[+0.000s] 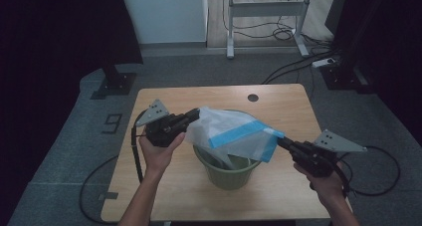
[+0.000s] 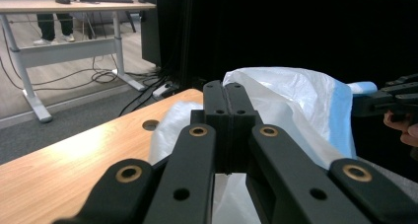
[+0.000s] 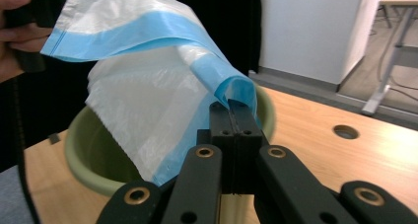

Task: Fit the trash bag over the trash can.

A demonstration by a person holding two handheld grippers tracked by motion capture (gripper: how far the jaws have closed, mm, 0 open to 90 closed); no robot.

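High view: a bin liner [image 1: 234, 131] is being stretched over the green bin [image 1: 226, 171], clamped at nine o'clock by the left gripper [image 1: 195, 114] and at three o'clock by the right gripper [image 1: 281, 141], for fitting.

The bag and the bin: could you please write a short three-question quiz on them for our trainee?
1. True or false: the white bag with the blue band lies flat on the table.
2. What is each pair of tongs shut on? A) the bin's rim B) the bag C) nothing
3. What colour is the bin under the bag?

Key
1. False: it hangs stretched above the bin between the left tongs and the right tongs.
2. B: both gripper views show closed jaws pinching the plastic.
3. Green.
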